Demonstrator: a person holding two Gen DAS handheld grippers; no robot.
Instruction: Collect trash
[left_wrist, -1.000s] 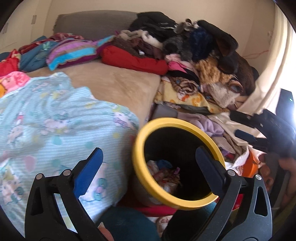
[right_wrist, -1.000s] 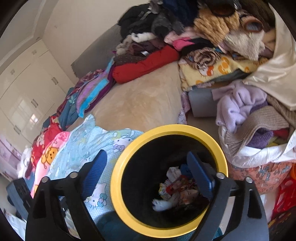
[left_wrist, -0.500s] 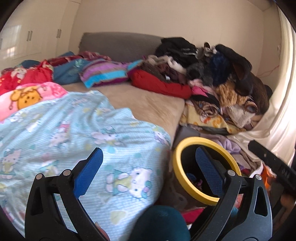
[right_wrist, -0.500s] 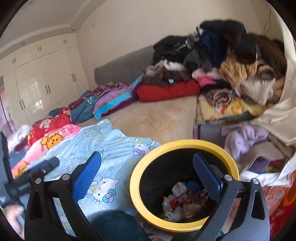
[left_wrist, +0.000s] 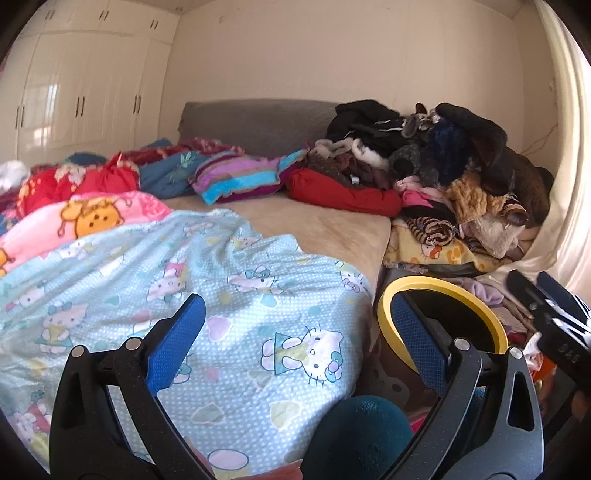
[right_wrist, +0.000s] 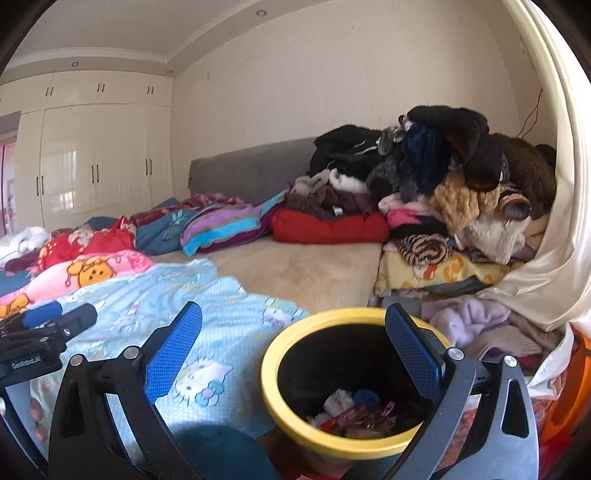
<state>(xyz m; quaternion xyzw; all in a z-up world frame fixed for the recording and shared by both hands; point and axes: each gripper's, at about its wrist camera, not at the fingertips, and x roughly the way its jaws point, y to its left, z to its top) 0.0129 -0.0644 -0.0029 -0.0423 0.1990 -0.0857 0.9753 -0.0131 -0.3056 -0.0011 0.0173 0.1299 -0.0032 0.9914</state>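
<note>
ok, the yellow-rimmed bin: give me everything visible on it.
The bin is a round container with a thick yellow rim and a dark inside, plastic by the look. It stands upright and open, no lid in sight, beside the bed, below its edge and next to the light blue cartoon blanket. Crumpled wrappers and paper lie at its bottom. Its outer wall is mostly hidden. Neither gripper touches it.

Both cameras sit low beside the bed (left_wrist: 325, 225), looking across it toward the headboard (right_wrist: 251, 170). The right view stands close over the bin (right_wrist: 280, 354), peering in; the left view has the bin (left_wrist: 384, 302) off to its right. Both share the bed and the clothes pile (left_wrist: 443, 158).
</note>
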